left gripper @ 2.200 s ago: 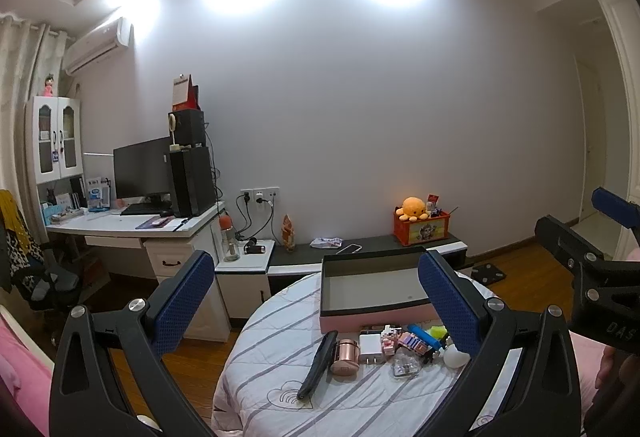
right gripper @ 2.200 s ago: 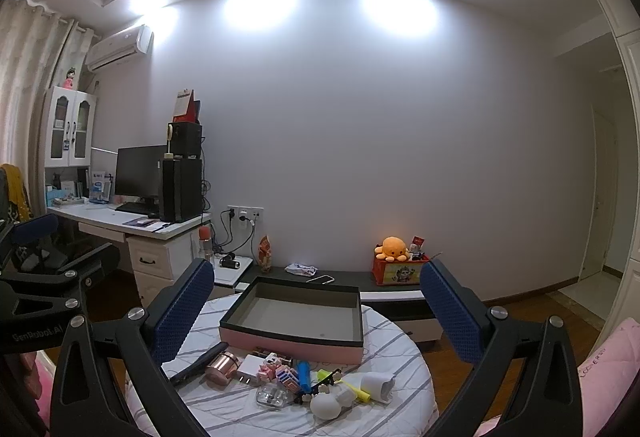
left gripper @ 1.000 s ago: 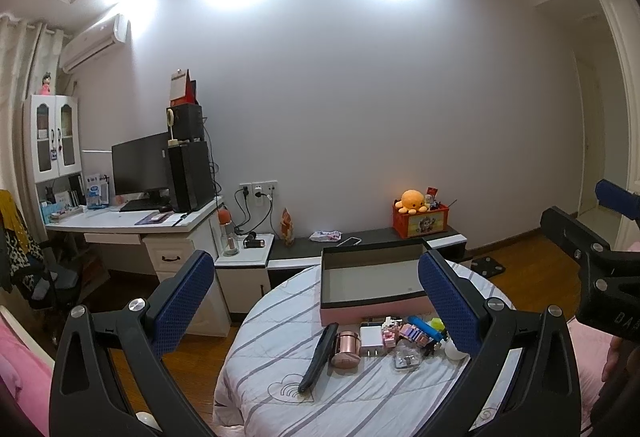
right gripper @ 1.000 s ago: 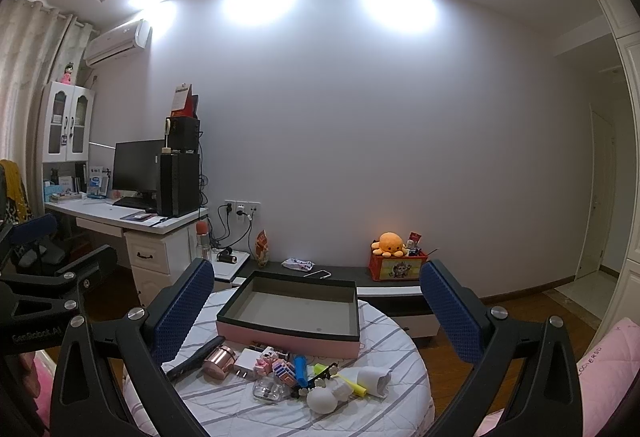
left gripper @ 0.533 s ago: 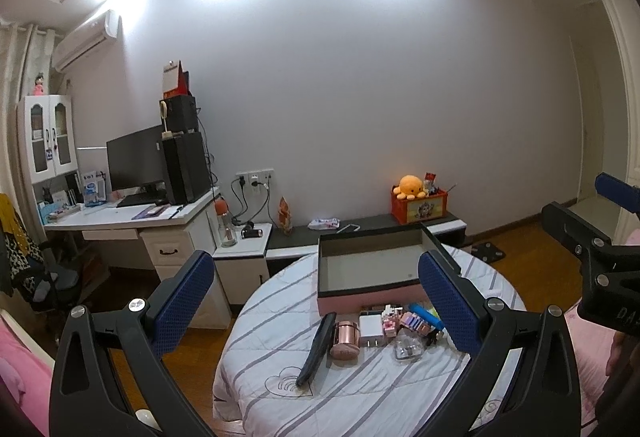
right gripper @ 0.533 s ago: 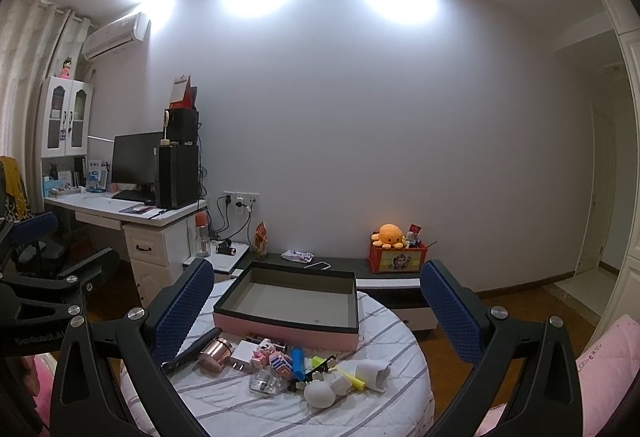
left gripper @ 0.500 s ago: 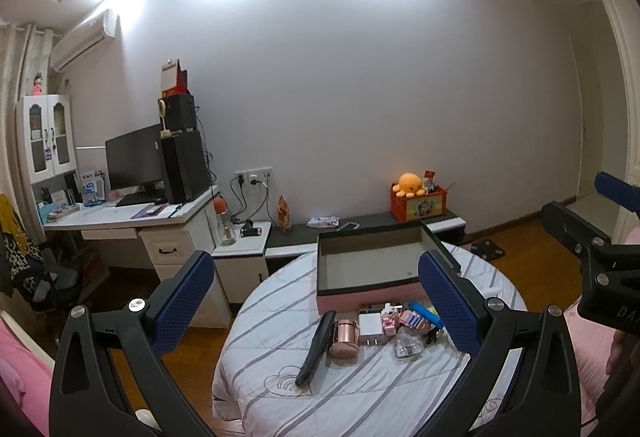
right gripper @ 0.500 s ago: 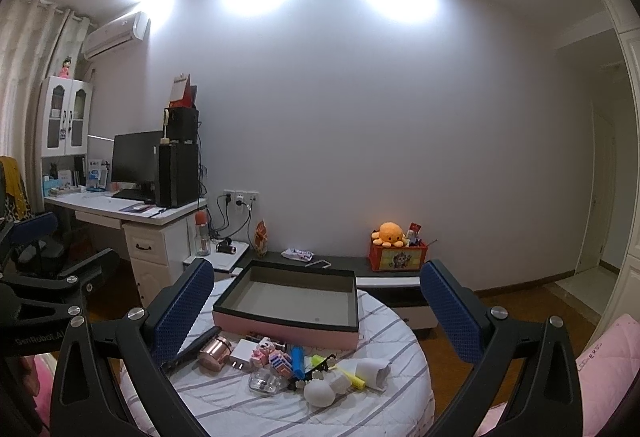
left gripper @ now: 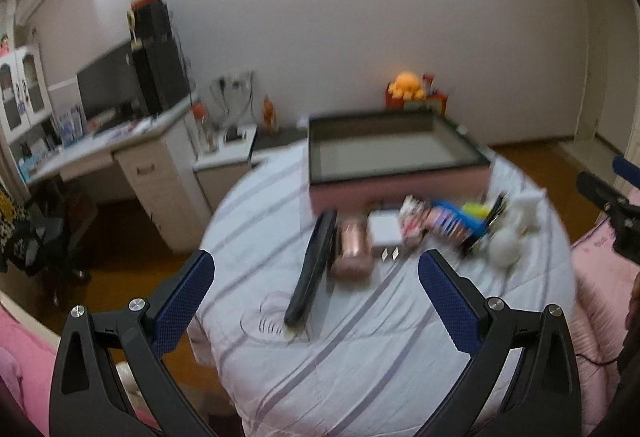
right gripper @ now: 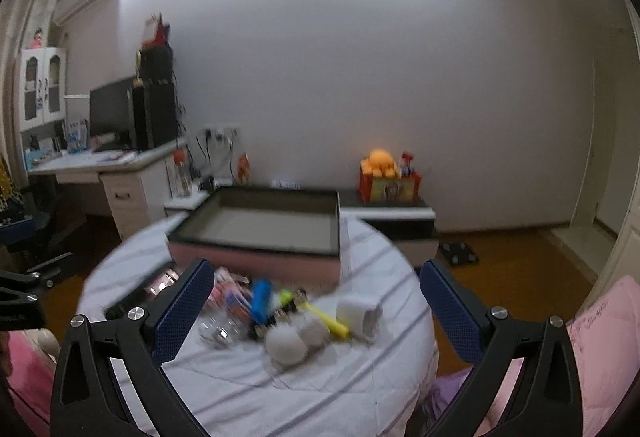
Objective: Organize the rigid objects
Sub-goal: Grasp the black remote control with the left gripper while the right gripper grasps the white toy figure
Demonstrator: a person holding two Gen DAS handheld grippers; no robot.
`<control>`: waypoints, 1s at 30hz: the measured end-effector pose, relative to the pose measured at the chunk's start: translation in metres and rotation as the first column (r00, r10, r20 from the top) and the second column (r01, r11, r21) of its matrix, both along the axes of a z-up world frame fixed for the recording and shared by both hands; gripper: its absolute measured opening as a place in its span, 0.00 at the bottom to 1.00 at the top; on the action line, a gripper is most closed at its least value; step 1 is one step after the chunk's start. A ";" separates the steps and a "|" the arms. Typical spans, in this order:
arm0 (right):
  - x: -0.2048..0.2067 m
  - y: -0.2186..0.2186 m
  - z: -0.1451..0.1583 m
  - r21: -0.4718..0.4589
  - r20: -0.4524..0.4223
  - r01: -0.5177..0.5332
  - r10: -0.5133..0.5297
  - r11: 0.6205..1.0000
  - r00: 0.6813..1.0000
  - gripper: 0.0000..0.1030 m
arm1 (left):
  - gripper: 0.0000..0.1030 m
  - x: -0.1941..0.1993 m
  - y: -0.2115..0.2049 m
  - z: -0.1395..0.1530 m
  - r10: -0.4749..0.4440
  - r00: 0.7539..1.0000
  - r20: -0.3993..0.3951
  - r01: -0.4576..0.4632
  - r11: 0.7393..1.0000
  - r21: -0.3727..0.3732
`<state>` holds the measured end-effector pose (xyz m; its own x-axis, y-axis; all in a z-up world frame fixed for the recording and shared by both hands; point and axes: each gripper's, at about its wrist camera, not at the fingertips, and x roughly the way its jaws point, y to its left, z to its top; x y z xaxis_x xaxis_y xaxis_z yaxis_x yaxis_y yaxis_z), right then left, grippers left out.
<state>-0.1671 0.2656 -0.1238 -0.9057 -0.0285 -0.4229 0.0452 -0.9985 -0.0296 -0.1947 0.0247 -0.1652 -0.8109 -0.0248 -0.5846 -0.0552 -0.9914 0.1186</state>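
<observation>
Two hand-held grippers hang above a round table [left gripper: 360, 365] draped in a striped cloth, both with jaws spread wide and nothing between them; the left gripper [left gripper: 316, 301] fills the lower part of its frame, the right gripper [right gripper: 316, 305] the lower part of its own. A pink box [left gripper: 396, 189] with a dark rim sits open and bare inside at centre right of the left view, its near wall just behind a crowded row of small items. Lying in that row, left to right in the left view: a long black case [left gripper: 312, 269], a copper-coloured cylinder [left gripper: 354, 245] touching it, a white charger block [left gripper: 385, 231], then a blurred cluster of coloured pieces. In the right view a blue tube [right gripper: 261, 299], a yellow marker [right gripper: 320, 313], two white rounded pieces [right gripper: 298, 337] and a white cup-like piece [right gripper: 360, 313] lie lower centre. Both frames are smeared; finer detail cannot be told. The risks, as a judgement: the items lie packed and touching, so wide jaws closing on one may nudge or roll its neighbours; the cylinder and rounded pieces look liable to roll toward the table's edge; the soft cloth may bunch under a fingertip; a hurried approach could strike the box wall.
</observation>
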 end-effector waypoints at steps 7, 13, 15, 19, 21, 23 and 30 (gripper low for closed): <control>-0.031 0.013 -0.051 0.001 0.135 0.006 -0.006 1.000 0.991 1.00 | 1.00 -0.035 -0.007 -0.049 0.013 0.989 0.150 -0.011 1.000 -0.018; -0.051 0.013 -0.088 0.003 0.231 -0.015 0.014 1.000 0.973 1.00 | 1.00 -0.055 -0.026 -0.077 0.100 0.970 0.220 -0.083 0.993 -0.087; -0.058 0.013 -0.097 0.004 0.251 -0.024 0.022 1.000 0.968 1.00 | 1.00 -0.062 -0.032 -0.084 0.124 0.963 0.238 -0.103 0.990 -0.099; -0.066 0.012 -0.103 -0.040 0.262 -0.057 0.066 0.998 0.963 1.00 | 1.00 -0.074 -0.036 -0.095 0.124 0.956 0.265 -0.102 0.990 -0.096; -0.068 0.009 -0.104 -0.044 0.266 -0.074 0.083 0.996 0.960 1.00 | 1.00 -0.081 -0.034 -0.101 0.112 0.954 0.278 -0.086 0.991 -0.105; -0.070 0.004 -0.105 -0.034 0.274 -0.091 0.097 0.995 0.957 1.00 | 1.00 -0.087 -0.035 -0.106 0.097 0.952 0.290 -0.077 0.994 -0.079; -0.076 0.002 -0.111 -0.064 0.298 -0.112 0.126 0.992 0.946 1.00 | 0.96 -0.091 -0.045 -0.115 0.041 0.968 0.248 -0.056 0.997 0.054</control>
